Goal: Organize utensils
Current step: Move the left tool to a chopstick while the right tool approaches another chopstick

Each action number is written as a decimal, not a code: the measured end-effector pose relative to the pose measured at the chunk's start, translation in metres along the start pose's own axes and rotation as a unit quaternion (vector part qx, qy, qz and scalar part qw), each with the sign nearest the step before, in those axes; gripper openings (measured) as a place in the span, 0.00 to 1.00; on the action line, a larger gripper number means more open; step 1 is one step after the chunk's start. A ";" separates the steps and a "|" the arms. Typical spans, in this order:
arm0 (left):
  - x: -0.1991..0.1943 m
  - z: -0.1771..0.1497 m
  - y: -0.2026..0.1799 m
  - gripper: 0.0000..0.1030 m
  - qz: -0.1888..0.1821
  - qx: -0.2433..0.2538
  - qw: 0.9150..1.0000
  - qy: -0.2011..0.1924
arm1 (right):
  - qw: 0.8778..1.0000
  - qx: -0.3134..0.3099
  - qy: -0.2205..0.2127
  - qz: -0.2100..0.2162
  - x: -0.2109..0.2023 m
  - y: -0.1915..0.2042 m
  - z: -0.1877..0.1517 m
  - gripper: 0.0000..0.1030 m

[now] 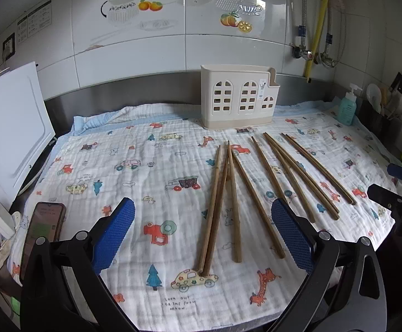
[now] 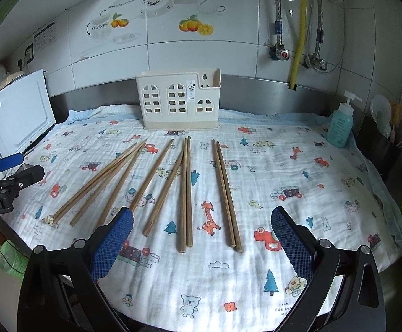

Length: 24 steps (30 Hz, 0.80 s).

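A: Where are the chopsticks (image 2: 184, 193)?

B: Loose on the printed cloth (image 2: 297, 166) that covers the counter, fanned out in a row, thin ends toward the wall. The pair farthest right (image 2: 226, 193) lies side by side, touching.

A: And the holder?

B: The cream utensil holder (image 2: 179, 101) stands upright at the back of the cloth, just beyond the tips, with nothing visible inside it.

A: What about the grippers?

B: The left gripper (image 1: 202, 235) is spread wide, hovering over the near ends of the leftmost sticks and grasping nothing. The right gripper (image 2: 201, 238) is also released, its blue pads (image 2: 111, 244) well apart above the cloth.

A: Anything else nearby?

B: A soap bottle (image 2: 339, 127) at the right edge, a phone (image 1: 42, 232) on the left.
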<state>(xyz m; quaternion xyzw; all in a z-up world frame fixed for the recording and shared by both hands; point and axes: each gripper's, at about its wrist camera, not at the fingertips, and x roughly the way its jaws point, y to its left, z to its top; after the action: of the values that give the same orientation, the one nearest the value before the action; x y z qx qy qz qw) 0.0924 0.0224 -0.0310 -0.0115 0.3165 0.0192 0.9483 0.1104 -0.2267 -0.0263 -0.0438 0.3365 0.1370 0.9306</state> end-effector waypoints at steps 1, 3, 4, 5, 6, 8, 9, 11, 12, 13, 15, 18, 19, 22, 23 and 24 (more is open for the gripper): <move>0.002 0.001 0.001 0.95 0.000 -0.001 1.000 0.002 | 1.000 0.002 0.001 0.000 0.002 -0.001 0.000 0.94; 0.007 0.002 0.002 0.94 -0.001 -0.003 1.000 0.004 | 1.000 0.003 0.004 0.002 0.006 -0.003 0.000 0.94; 0.009 0.002 0.002 0.94 -0.001 -0.003 1.000 0.006 | 1.000 0.002 0.005 0.002 0.008 -0.004 0.000 0.94; 0.011 0.002 0.003 0.94 0.000 -0.003 1.000 0.007 | 1.000 0.001 0.007 0.001 0.010 -0.005 0.000 0.94; 0.013 0.002 0.003 0.94 0.000 -0.004 1.000 0.008 | 1.000 0.001 0.009 0.002 0.012 -0.005 -0.001 0.94; 0.017 0.002 0.005 0.94 -0.003 -0.008 1.000 0.012 | 1.000 0.003 0.012 0.003 0.016 -0.007 -0.001 0.94; 0.020 0.001 0.006 0.94 -0.004 -0.009 1.000 0.015 | 1.000 0.003 0.014 0.003 0.018 -0.008 -0.001 0.94; 0.025 0.000 0.007 0.93 -0.006 -0.010 1.000 0.019 | 1.000 0.004 0.016 0.002 0.021 -0.010 -0.001 0.94; 0.027 -0.001 0.008 0.93 -0.006 -0.011 1.000 0.023 | 1.000 0.005 0.018 0.002 0.023 -0.011 -0.001 0.94; 0.030 -0.001 0.009 0.93 -0.006 -0.011 1.000 0.024 | 1.000 0.006 0.019 0.002 0.024 -0.012 -0.001 0.94; 0.033 -0.002 0.010 0.93 -0.005 -0.009 1.000 0.026 | 1.000 0.005 0.022 0.002 0.028 -0.013 -0.002 0.94; 0.037 -0.003 0.011 0.93 -0.010 -0.008 0.999 0.029 | 1.000 0.004 0.024 0.003 0.031 -0.014 -0.002 0.94; 0.038 -0.004 0.012 0.93 -0.012 -0.007 0.999 0.030 | 1.000 0.004 0.025 0.004 0.032 -0.015 -0.002 0.94; 0.044 -0.008 0.013 0.93 -0.010 -0.003 0.999 0.037 | 1.000 0.000 0.029 0.002 0.036 -0.017 -0.002 0.94; 0.046 -0.009 0.014 0.93 -0.011 -0.003 0.999 0.040 | 1.000 0.000 0.031 0.002 0.038 -0.018 -0.003 0.94; 0.049 -0.010 0.016 0.93 -0.012 -0.005 0.999 0.043 | 0.999 0.001 0.033 0.003 0.040 -0.019 -0.003 0.94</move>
<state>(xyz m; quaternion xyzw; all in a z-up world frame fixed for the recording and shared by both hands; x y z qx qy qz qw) 0.1248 0.0390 -0.0680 -0.0210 0.3567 0.0084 0.9339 0.1432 -0.2363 -0.0541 -0.0461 0.3673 0.1381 0.9187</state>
